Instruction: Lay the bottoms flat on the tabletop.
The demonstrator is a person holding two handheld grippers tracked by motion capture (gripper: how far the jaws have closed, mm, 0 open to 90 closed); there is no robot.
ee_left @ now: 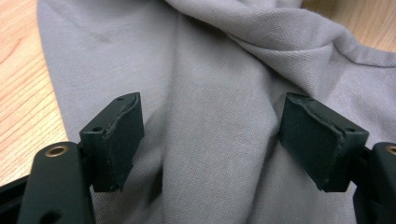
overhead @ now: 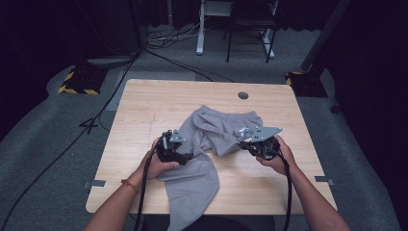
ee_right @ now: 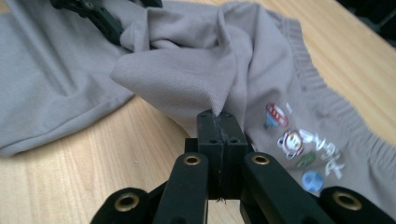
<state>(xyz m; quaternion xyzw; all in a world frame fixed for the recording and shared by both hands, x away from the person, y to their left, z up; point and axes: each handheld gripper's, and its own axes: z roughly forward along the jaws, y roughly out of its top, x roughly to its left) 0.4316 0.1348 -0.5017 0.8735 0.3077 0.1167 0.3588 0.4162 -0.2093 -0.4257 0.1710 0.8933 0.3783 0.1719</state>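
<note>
A pair of grey sweatpants (overhead: 207, 144) is being arranged, seemingly for folding, on the bench (overhead: 144, 103). A fold is pinched by the closed right claw (ee_right: 219, 122); the left claw (ee_left: 210, 140) is held open over cloth, which should next be gripped. The waistband points ahead of the claws, the long axis running back toward the person.

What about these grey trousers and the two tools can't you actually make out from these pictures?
- High view: one leg of the grey trousers runs off the table's near edge and is cut off by the picture's bottom edge.
- High view: the print is too small to make out, and the right hand-held gripper partly covers it.
- Right gripper view: the colourful print is blurred; its lettering cannot be read.
- Left gripper view: the left hand-held gripper is open; what lies under the cloth is hidden.
</note>
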